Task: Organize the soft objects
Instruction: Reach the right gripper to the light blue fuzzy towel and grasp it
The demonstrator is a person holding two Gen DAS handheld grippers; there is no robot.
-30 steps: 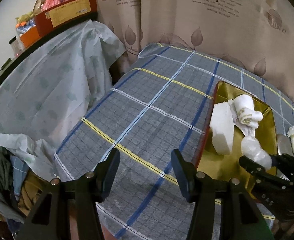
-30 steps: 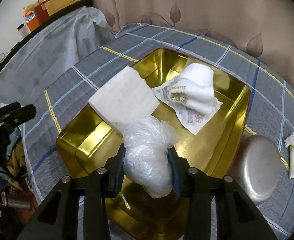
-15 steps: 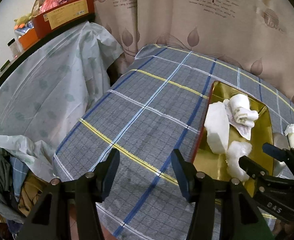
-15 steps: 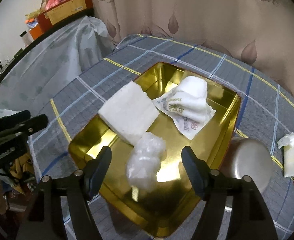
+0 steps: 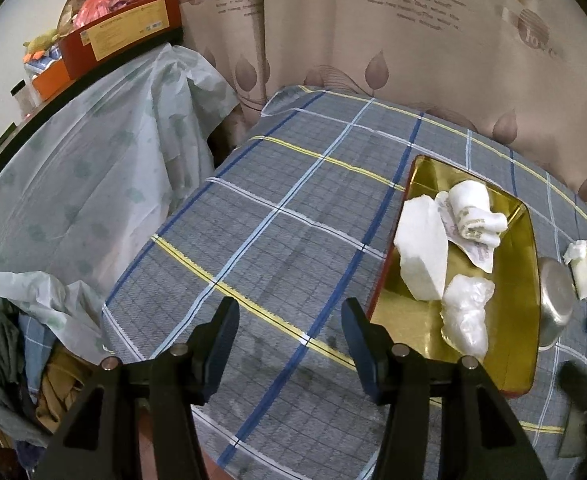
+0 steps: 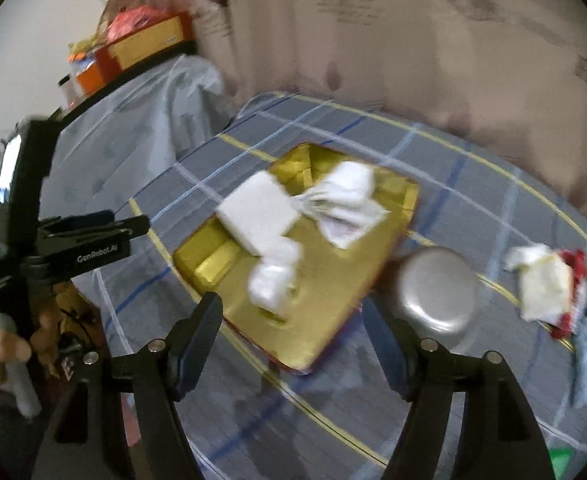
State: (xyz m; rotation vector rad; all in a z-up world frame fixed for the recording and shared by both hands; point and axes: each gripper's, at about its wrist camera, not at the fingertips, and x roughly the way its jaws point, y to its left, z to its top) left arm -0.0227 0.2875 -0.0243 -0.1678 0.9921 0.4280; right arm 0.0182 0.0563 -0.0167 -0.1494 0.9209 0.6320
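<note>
**Three soft items lodged in the gold tray; a loose heap waits at the counter's right end**

Both tongs are seen spread wide with nothing between them. The left tongs (image 5: 289, 332) are held over the bare checked cloth of the counter (image 5: 277, 216), just left of the gold tray (image 5: 527, 280). The right tongs (image 6: 293, 336) are held above the tray's near corner, in a frame smeared by motion blur.

Inside the tray three soft things are found: a white foam block (image 5: 421, 256) leaning on the left wall, a rolled white towel (image 5: 475, 212) lying on a printed cloth toward the far end, and a crumpled clear plastic bag (image 5: 467, 316) at the near end, touching the block's lower corner. An upturned metal bowl (image 6: 437, 292) is set just beside the tray's right edge.

Further right, a heap of soft pieces (image 6: 549, 284) is left on the counter: white tissue or cloth, something red, and a pale blue cloth trailing toward the near edge. These are judged to be the things still to be gathered.

All are expected to be very light and yielding. The heap should be pinched low through its bunched middle, since a hold on a loose edge would probably only lift one layer. The plastic is likely slippery and springy.
</note>
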